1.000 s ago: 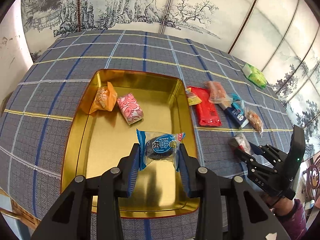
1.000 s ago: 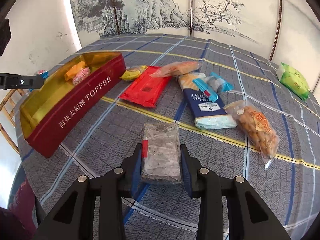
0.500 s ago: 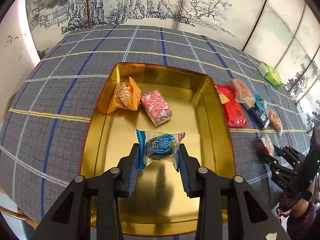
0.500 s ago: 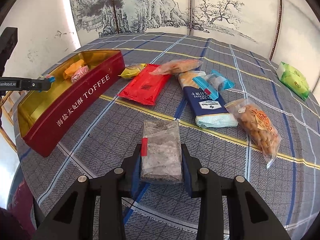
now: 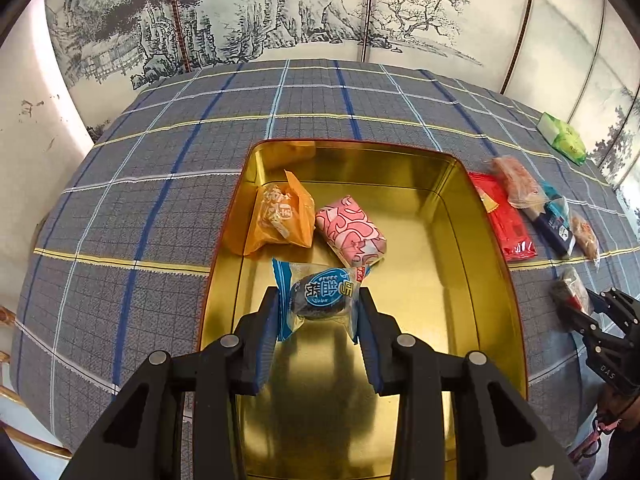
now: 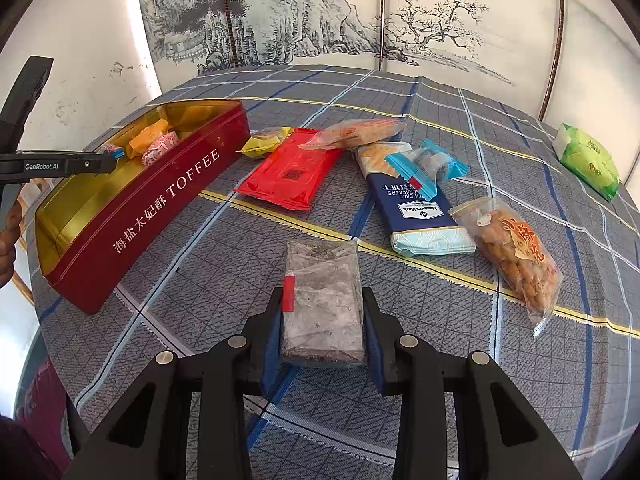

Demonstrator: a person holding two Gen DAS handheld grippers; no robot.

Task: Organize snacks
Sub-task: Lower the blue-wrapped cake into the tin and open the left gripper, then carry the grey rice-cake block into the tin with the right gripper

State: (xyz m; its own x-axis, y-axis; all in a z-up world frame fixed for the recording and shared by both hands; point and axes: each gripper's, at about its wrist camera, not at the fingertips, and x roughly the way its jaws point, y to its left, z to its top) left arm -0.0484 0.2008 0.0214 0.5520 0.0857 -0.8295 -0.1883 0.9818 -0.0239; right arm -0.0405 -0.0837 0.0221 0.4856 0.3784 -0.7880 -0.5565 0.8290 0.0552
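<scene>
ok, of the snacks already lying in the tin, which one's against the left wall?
The orange packet: it leans on the gold tin at its left wall. The pink-patterned packet lies beside it, nearer the middle.

Shiny tin, crinkly wrappers, woven cloth

The toffee tin (image 5: 460, 240) is glossy metal, mirror-gold inside and lacquered red on its outer wall (image 6: 160, 208). Under it the checked tablecloth (image 5: 160, 208) looks matt and woven. Inside the tin, the orange packet (image 5: 280, 216) and pink packet (image 5: 352, 230) are slick plastic film. Beside the tin, the red pack (image 6: 292, 172) gleams smooth; the clear bag of nuts (image 6: 516, 252) is crinkled plastic. Both grippers' arms (image 6: 224, 400) are matt black plastic.
</scene>
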